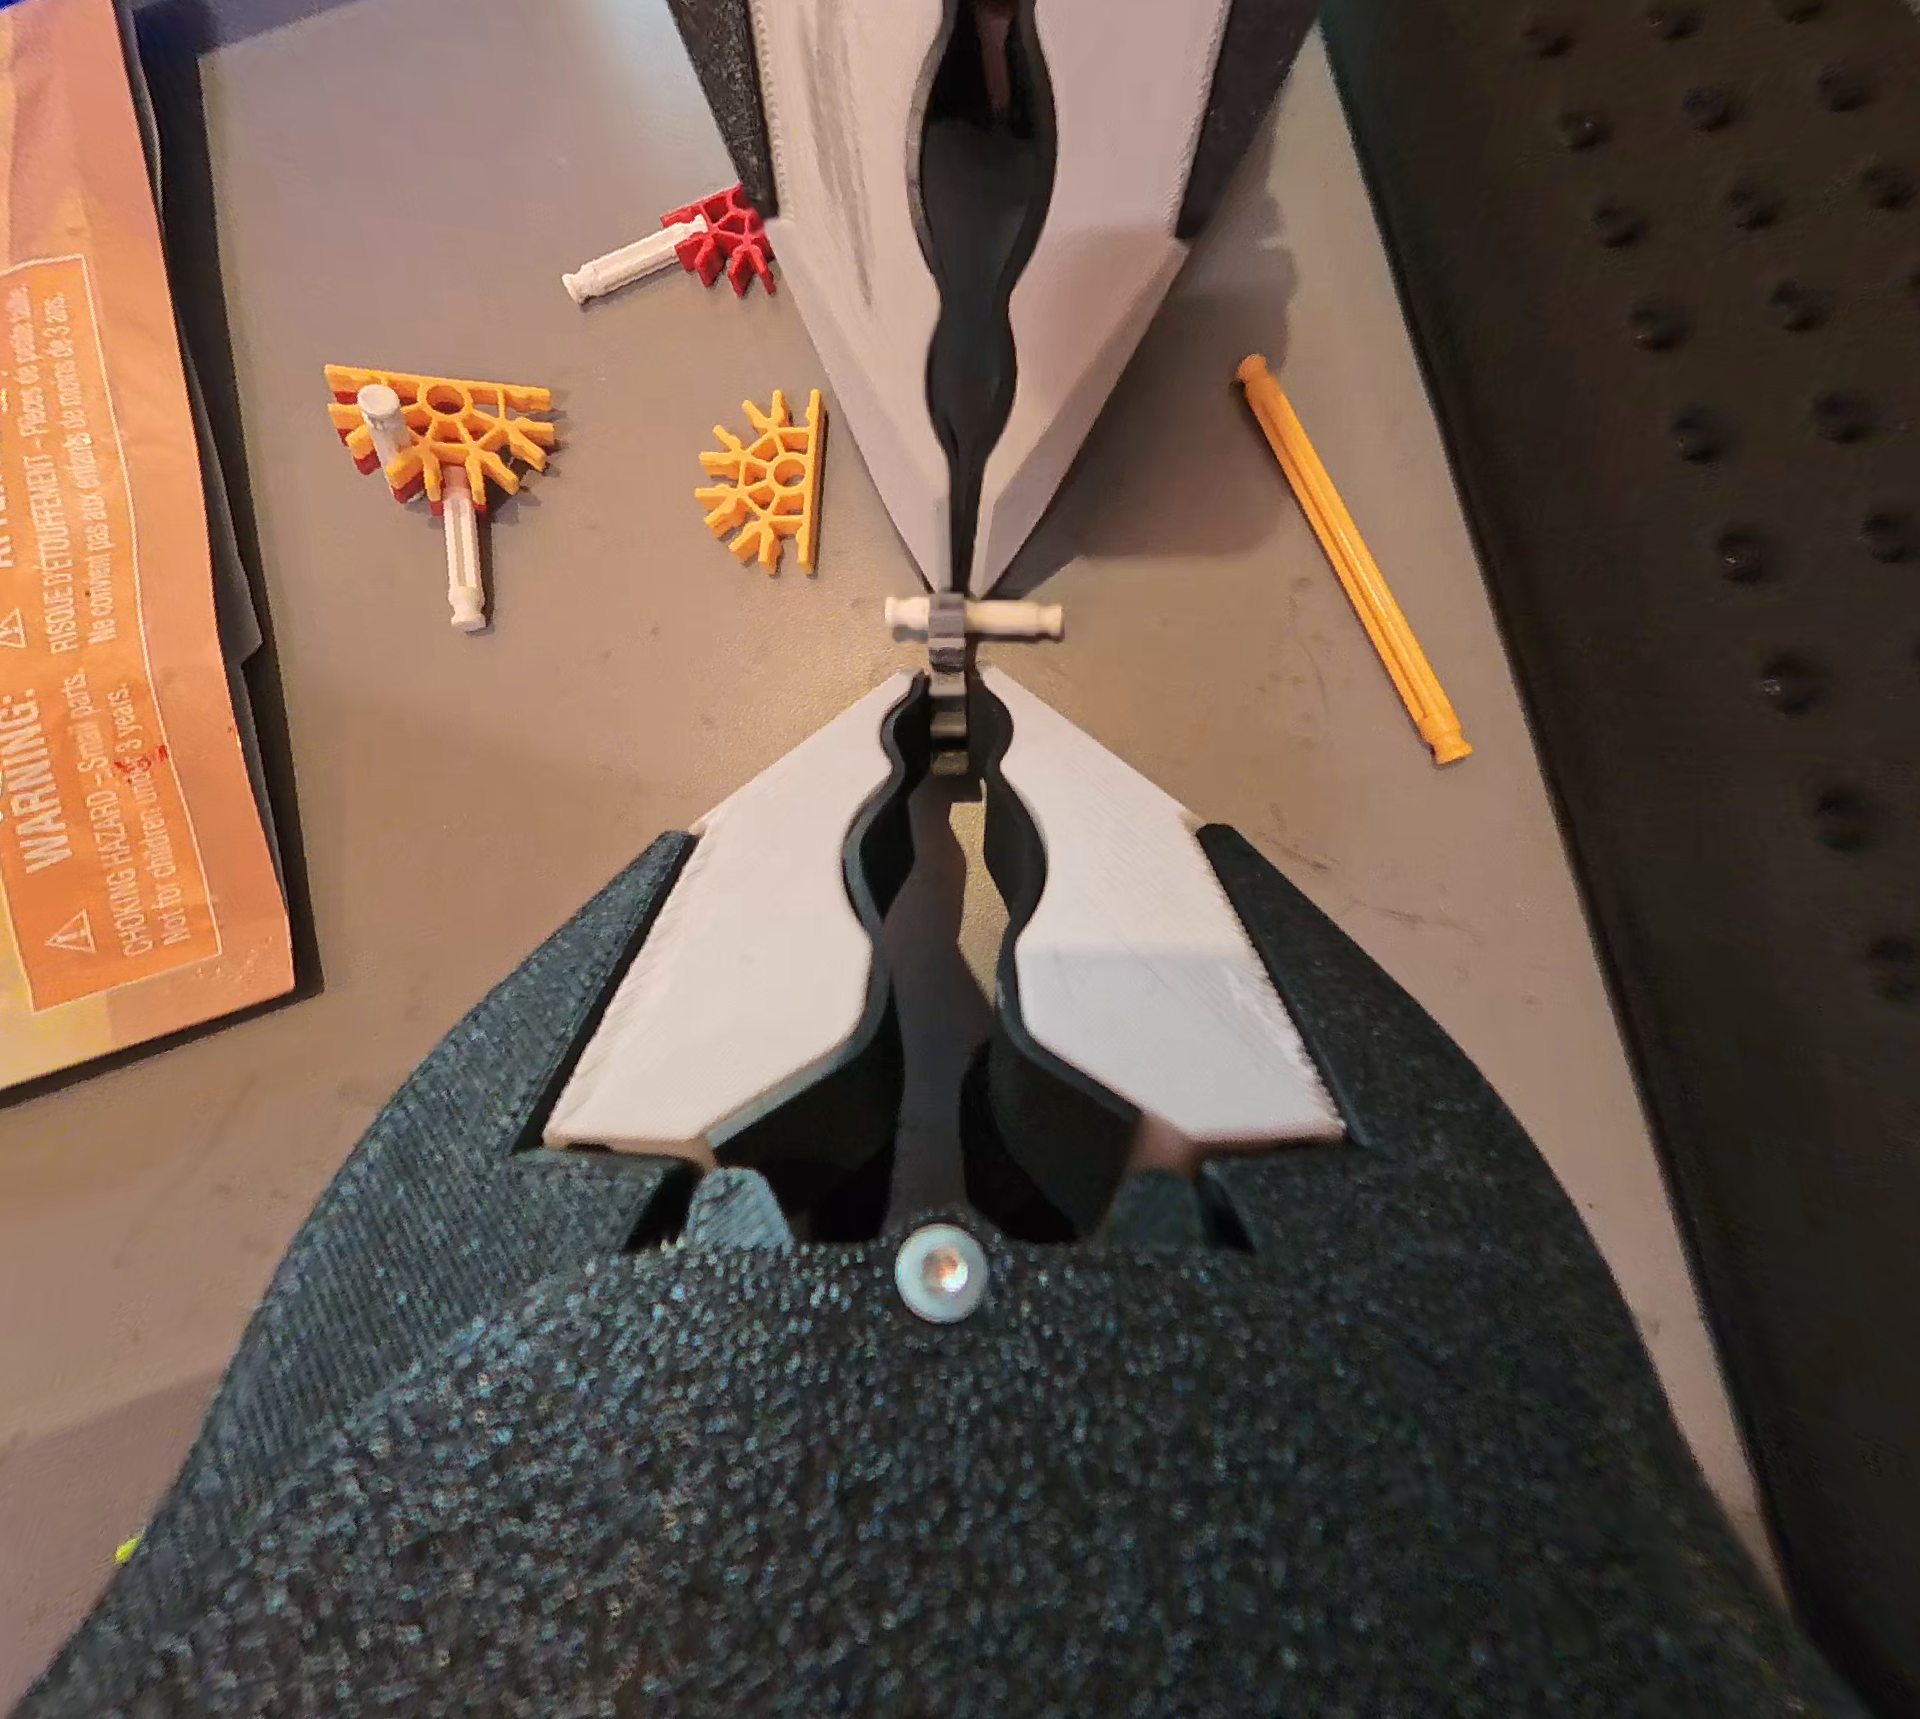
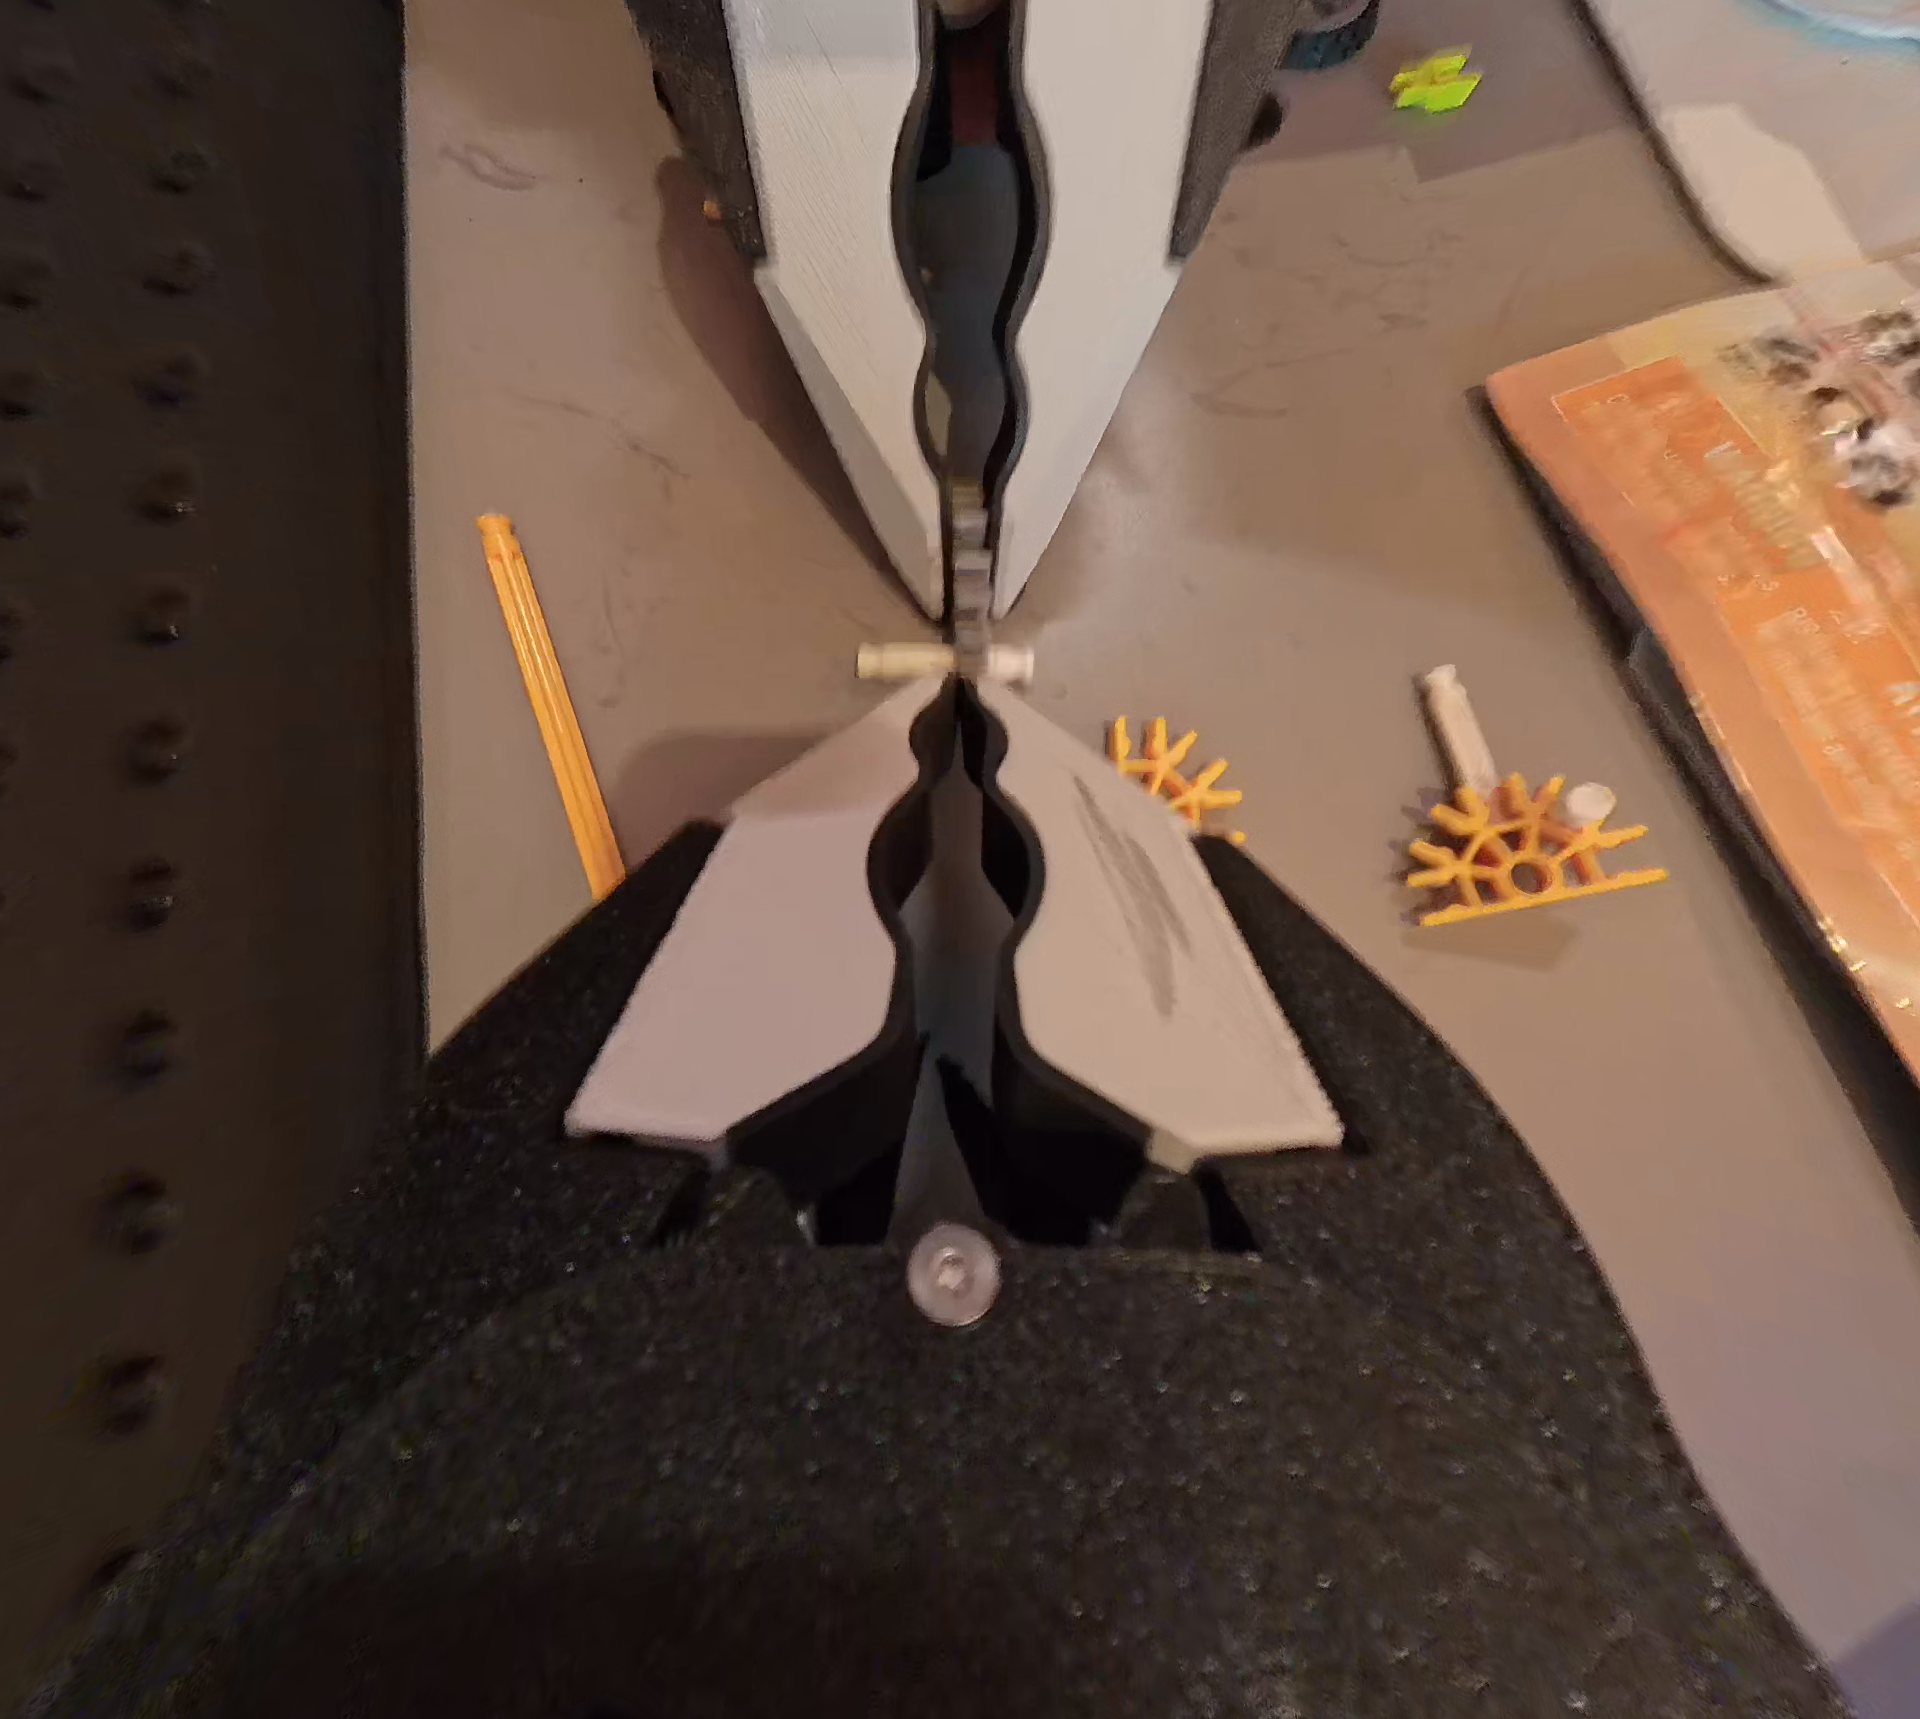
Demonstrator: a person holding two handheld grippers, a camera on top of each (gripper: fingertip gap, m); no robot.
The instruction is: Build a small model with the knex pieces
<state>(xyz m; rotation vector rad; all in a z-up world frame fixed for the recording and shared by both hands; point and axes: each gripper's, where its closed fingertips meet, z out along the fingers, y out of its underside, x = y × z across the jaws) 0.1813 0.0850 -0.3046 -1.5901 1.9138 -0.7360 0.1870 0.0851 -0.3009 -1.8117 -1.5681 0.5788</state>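
Here: left claw [image 1: 948, 713] clamped on grey connector [image 1: 948, 630], right claw [image 1: 954, 573] pinching white rod [image 1: 1013, 618]. Orange printed packet [image 1: 114, 547] left of left claw, text not transcribed.

Left tongs [image 1: 948, 705] clamped on grey connector [image 1: 948, 630] with white rod [image 1: 1013, 617], opposite right tongs [image 1: 954, 573].

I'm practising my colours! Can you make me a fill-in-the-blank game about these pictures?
The left gripper is shut on a ____ connector.
The short rod across that connector is ____.
The small piece far off on the table is ____.
Missing words: grey, white, green.
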